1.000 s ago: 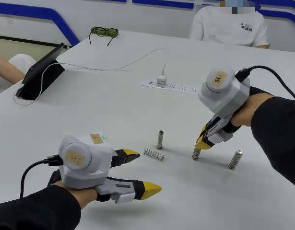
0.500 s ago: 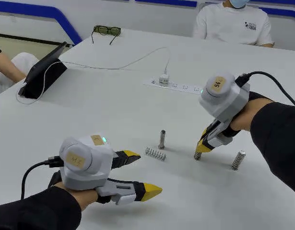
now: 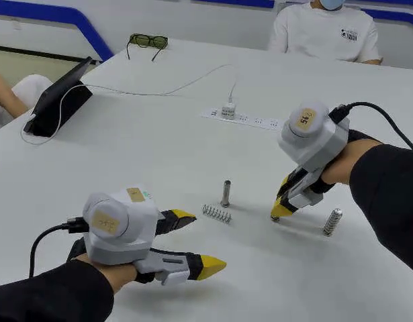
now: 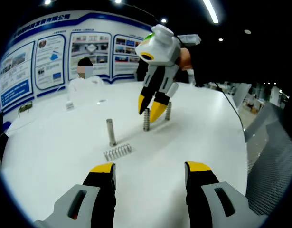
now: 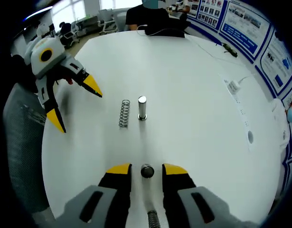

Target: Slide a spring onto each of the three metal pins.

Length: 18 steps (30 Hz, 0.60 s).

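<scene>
Right tool (image 3: 279, 210), narrowly spread astride the spring-fitted pin (image 5: 146, 171); left tool (image 3: 201, 240), spread and empty: the pin could be toppled if clipped during withdrawal.

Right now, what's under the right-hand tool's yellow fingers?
A metal pin stands upright on the table, between the fingers of the right gripper. The left gripper view shows a spring around it. In the head view the fingers hide most of it.
</scene>
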Each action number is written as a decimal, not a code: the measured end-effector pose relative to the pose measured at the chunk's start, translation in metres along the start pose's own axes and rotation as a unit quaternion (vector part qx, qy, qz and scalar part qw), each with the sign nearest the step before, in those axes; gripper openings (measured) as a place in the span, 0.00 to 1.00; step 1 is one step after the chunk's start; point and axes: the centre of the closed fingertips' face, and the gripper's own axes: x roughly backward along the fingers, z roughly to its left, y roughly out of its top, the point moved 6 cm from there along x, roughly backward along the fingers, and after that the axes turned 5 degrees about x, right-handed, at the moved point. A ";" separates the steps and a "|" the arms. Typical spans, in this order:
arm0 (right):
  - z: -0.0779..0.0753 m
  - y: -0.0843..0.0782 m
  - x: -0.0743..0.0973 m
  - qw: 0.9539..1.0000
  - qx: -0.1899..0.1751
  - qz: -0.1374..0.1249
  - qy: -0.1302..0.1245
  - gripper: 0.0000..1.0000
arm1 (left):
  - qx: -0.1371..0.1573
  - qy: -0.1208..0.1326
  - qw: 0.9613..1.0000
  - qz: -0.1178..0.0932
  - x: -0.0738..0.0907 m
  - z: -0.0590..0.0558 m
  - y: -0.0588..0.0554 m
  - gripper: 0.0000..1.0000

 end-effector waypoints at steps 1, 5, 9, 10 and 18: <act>-0.001 0.001 0.002 1.000 0.003 -0.003 -0.005 0.28 | 0.000 0.000 1.000 -0.001 0.000 0.000 0.000 0.60; -0.001 0.008 0.005 1.000 0.011 -0.012 -0.017 0.31 | -0.001 -0.001 1.000 -0.002 -0.001 0.000 0.001 0.60; 0.004 0.021 0.004 0.999 0.022 -0.027 -0.020 0.30 | 0.000 -0.002 1.000 -0.003 -0.001 -0.001 0.001 0.60; 0.006 0.023 0.003 0.999 0.022 -0.030 -0.019 0.29 | 0.000 -0.002 1.000 -0.003 -0.001 -0.001 0.000 0.60; 0.011 0.038 -0.018 0.999 0.019 -0.048 0.000 0.23 | 0.002 0.000 1.000 -0.004 0.001 0.001 0.000 0.60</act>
